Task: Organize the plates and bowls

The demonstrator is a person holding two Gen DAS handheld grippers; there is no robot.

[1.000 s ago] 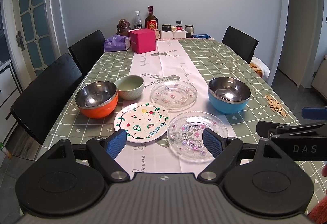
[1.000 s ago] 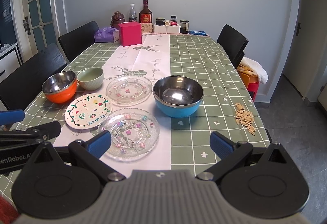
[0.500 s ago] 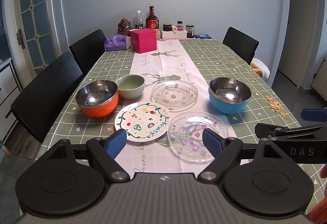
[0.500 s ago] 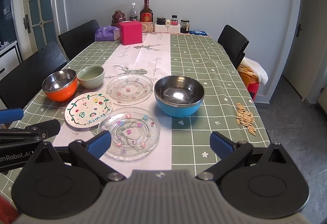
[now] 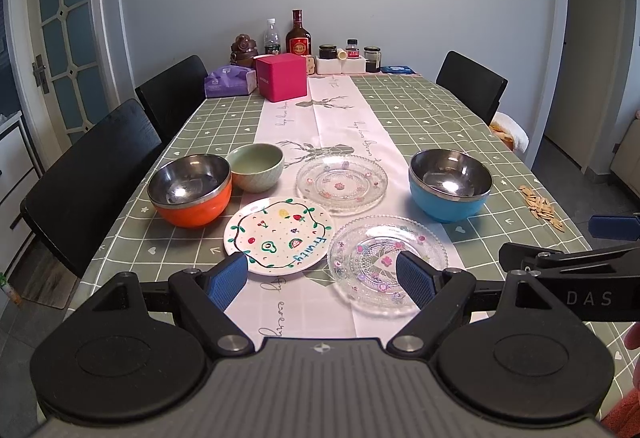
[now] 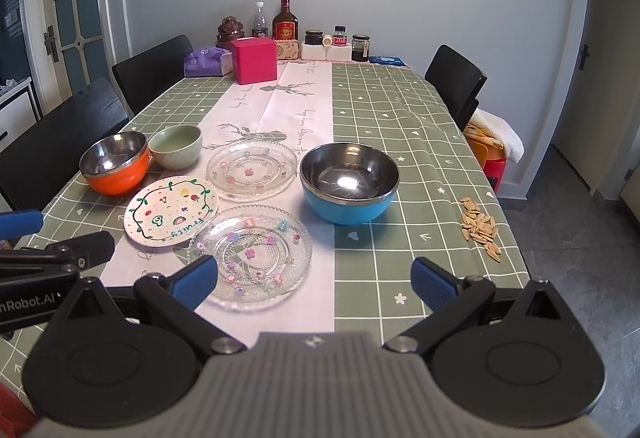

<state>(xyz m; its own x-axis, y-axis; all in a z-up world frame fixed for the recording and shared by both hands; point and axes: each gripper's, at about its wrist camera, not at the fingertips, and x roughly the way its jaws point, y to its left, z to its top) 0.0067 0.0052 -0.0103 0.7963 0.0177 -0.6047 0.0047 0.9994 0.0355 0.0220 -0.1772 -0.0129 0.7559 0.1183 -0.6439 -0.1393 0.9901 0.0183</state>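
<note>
Left gripper [image 5: 320, 280] and right gripper [image 6: 314, 282], both spread wide and unladen, hovering before: round clear glass flower-patterned plate [image 6: 250, 256], white round ceramic fruit-painted plate [image 5: 279, 234] alongside.

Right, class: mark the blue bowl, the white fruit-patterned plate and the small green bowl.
blue bowl [image 6: 347, 207], right wrist view, on its outer blue wall.
white fruit-patterned plate [image 5: 279, 234], left wrist view, on its flat centre.
small green bowl [image 5: 256, 175], left wrist view, on its outer wall.

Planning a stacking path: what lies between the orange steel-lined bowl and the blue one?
The pale green ceramic bowl and far clear glass plate, in both views.
</note>
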